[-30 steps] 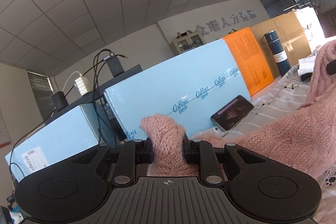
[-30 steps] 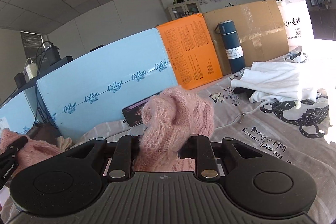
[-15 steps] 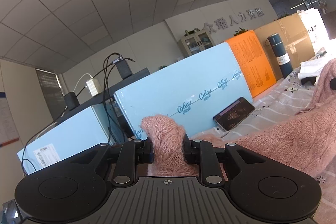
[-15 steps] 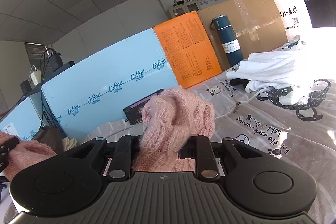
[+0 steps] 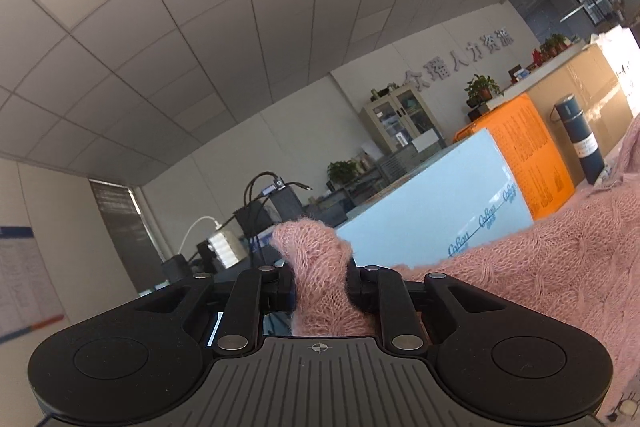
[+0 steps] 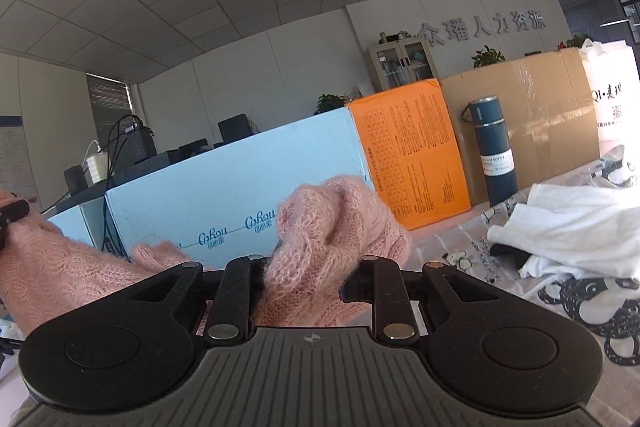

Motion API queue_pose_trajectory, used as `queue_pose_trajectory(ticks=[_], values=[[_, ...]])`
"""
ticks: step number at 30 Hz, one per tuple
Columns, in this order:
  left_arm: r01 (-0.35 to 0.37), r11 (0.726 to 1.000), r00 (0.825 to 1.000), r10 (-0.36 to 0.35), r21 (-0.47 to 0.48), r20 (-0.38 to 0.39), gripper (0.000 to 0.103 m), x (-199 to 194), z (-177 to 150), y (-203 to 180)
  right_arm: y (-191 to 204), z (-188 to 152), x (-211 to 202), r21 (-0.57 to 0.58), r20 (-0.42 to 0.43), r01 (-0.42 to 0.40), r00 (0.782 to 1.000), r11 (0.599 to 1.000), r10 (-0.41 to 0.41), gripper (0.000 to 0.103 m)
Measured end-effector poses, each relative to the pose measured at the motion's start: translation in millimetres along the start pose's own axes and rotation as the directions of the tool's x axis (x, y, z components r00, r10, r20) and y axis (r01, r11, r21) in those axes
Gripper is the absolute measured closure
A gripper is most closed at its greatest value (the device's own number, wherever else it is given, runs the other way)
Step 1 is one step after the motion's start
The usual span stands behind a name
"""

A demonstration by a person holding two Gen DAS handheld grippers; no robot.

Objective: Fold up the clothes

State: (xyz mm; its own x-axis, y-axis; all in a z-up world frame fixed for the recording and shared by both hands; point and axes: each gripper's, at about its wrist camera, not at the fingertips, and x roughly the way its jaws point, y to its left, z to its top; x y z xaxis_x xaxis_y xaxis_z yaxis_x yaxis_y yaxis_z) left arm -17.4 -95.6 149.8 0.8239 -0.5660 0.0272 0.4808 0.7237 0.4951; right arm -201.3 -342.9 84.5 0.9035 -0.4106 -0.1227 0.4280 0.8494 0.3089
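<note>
A fuzzy pink knit sweater hangs between my two grippers, lifted well above the table. My left gripper is shut on one bunched corner of it; the knit stretches away to the right. My right gripper is shut on another bunched part of the sweater, and the rest stretches left toward the left gripper, whose tip shows at the left edge. The fingertips are hidden in the knit.
A patterned cloth covers the table. A heap of white clothes lies at right. A light blue box, an orange box, a cardboard box and a dark blue flask stand along the far edge.
Both grippers have risen and tilted upward with the sweater still held. The left view now shows mostly ceiling, and the phone on the table has dropped out of sight.
</note>
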Motion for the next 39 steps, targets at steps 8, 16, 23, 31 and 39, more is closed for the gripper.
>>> queue_pose_trajectory(ticks=[8, 16, 23, 31, 39], values=[[0.218, 0.976, 0.974, -0.219, -0.019, -0.064, 0.085, -27, -95, -24, -19, -42, 4, -0.073, -0.146, 0.009, 0.989, 0.997, -0.019, 0.083], [0.433, 0.86, 0.863, -0.482, -0.269, -0.151, 0.068, -78, -169, 8, -32, -62, -51, -0.147, -0.148, 0.08, 0.984, 0.986, -0.102, 0.018], [0.342, 0.881, 0.929, -0.369, -0.328, -0.024, 0.019, -81, -155, 34, -27, -44, -28, -0.173, -0.159, 0.037, 0.985, 0.984, -0.065, 0.012], [0.441, 0.761, 0.864, -0.504, -0.475, -0.006, 0.006, 8, -111, 34, 0, -73, 12, -0.181, -0.42, -0.175, 0.904, 0.968, 0.085, 0.005], [0.468, 0.726, 0.715, -0.646, -0.504, -0.267, 0.006, 77, -154, -36, 15, -103, 1, -0.282, -0.51, -0.2, 0.86, 0.938, 0.03, 0.005]])
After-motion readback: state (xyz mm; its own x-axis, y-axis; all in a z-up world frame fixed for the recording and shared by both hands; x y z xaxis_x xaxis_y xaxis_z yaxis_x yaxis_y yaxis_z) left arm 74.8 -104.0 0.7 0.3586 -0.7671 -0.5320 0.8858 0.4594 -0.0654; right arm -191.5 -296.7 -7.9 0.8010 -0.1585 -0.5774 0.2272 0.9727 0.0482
